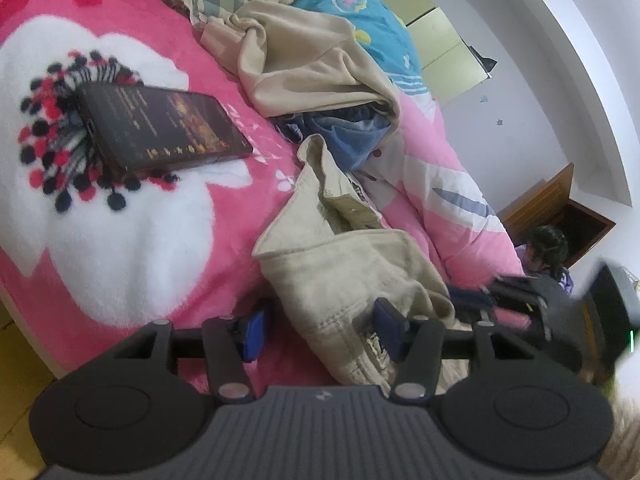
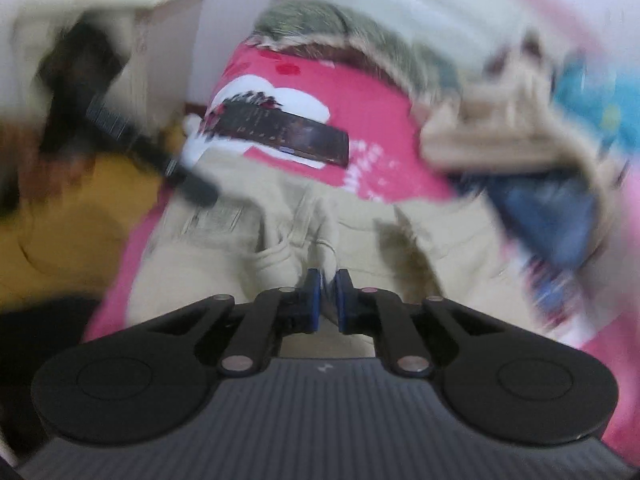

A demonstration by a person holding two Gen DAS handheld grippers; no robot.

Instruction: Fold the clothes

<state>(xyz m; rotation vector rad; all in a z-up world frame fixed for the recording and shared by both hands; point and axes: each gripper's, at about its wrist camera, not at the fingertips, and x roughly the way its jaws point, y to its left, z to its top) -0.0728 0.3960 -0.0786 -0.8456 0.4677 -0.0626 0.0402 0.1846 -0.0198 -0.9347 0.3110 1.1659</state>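
Beige trousers (image 2: 280, 248) lie crumpled on the bed (image 1: 120, 248), unfolded: right tool (image 2: 327, 298) pinches them, left tool (image 1: 320, 332) gapes.

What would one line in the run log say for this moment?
step: fold clothes | left claw: open around beige garment edge | right claw: shut on beige garment | surface: pink blanket | nearby: dark box

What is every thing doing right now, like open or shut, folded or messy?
Left gripper: open, around the cloth's edge.
Right gripper: shut on the beige garment.
Beige garment: crumpled, not folded.
Tan blanket: bunched up.
Blue clothes: heaped, partly covered.
Dark box: closed, lying flat.
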